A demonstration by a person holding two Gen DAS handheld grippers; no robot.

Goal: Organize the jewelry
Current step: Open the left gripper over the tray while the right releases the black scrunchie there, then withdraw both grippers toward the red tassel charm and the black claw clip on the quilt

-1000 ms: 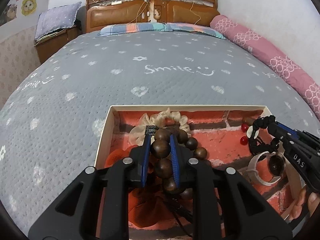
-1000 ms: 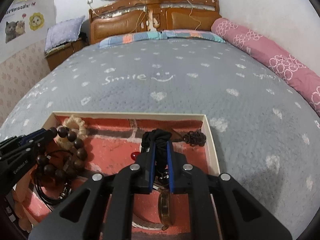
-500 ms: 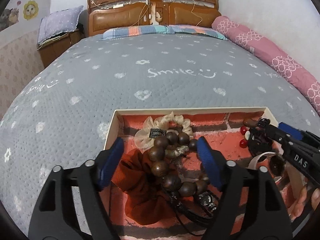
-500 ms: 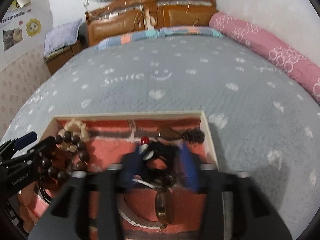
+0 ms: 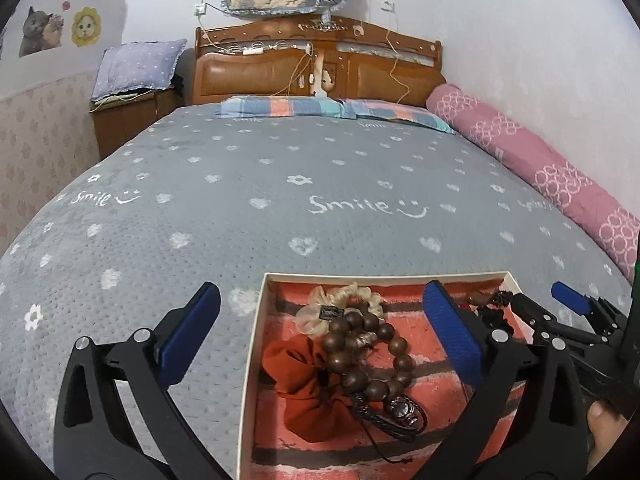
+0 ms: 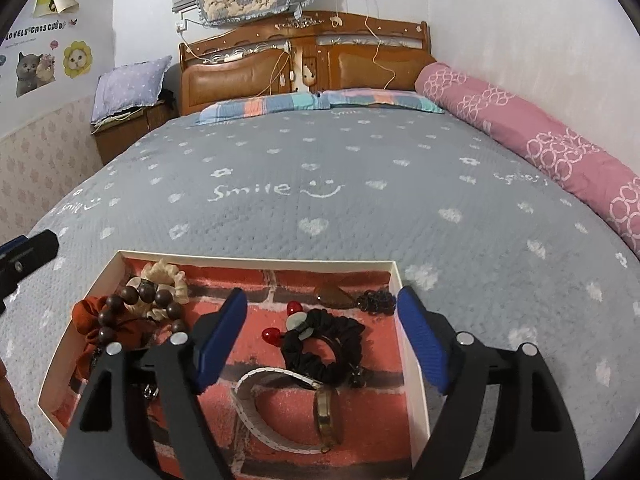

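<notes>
The wooden bead bracelet (image 5: 370, 354), pinched a second earlier, lay released in the box (image 5: 251, 344), its loop running from the cream scrunchie toward the camera. The black scrunchie (image 6: 326, 346) likewise lay freed. Left gripper (image 5: 320, 336) and right gripper (image 6: 322, 338) were opening, holding nothing.

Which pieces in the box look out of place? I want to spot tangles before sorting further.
On the left side of the box, the wooden bead bracelet lies heaped over the orange scrunchie and the dark braided cord. On the right, the black scrunchie overlaps the white watch strap.
</notes>
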